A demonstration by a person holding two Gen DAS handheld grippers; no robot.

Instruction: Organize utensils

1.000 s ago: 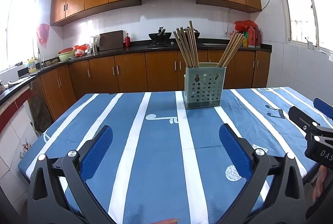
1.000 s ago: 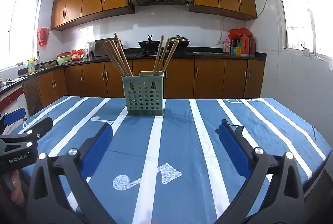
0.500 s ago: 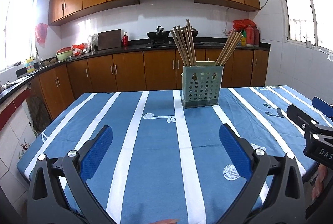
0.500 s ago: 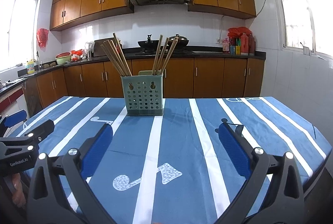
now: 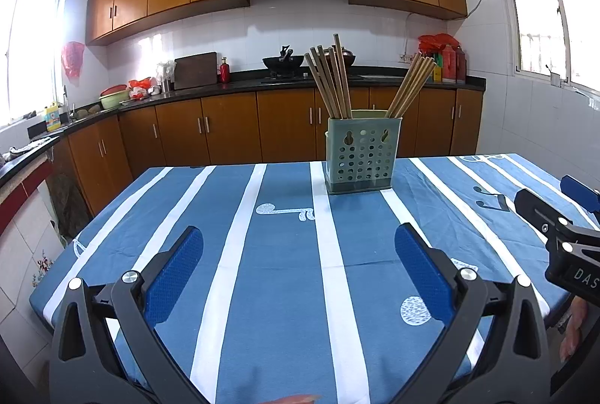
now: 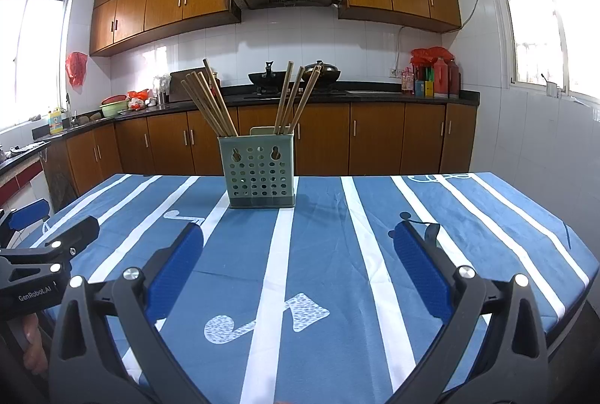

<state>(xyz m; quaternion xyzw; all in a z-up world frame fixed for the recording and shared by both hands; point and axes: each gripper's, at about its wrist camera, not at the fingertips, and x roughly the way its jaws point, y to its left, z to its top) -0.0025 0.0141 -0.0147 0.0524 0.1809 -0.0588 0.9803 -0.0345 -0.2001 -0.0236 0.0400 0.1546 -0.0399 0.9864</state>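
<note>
A blue striped desk (image 5: 285,291) stands in a kitchen with brown cabinets (image 6: 375,141). A holder (image 5: 362,156) of chopsticks (image 5: 330,81) sits at its far middle. Both tools, left (image 5: 300,269) and right (image 6: 298,265), gape apart, empty.

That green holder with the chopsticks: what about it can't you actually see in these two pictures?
- Lower ends of the chopsticks: both views, hidden by the wall of the green holder.
- Any divider inside: both views, the front wall hides it.
- Exact chopstick count: both views, the sticks overlap.
- The holder's far side: both cameras face its front.
</note>
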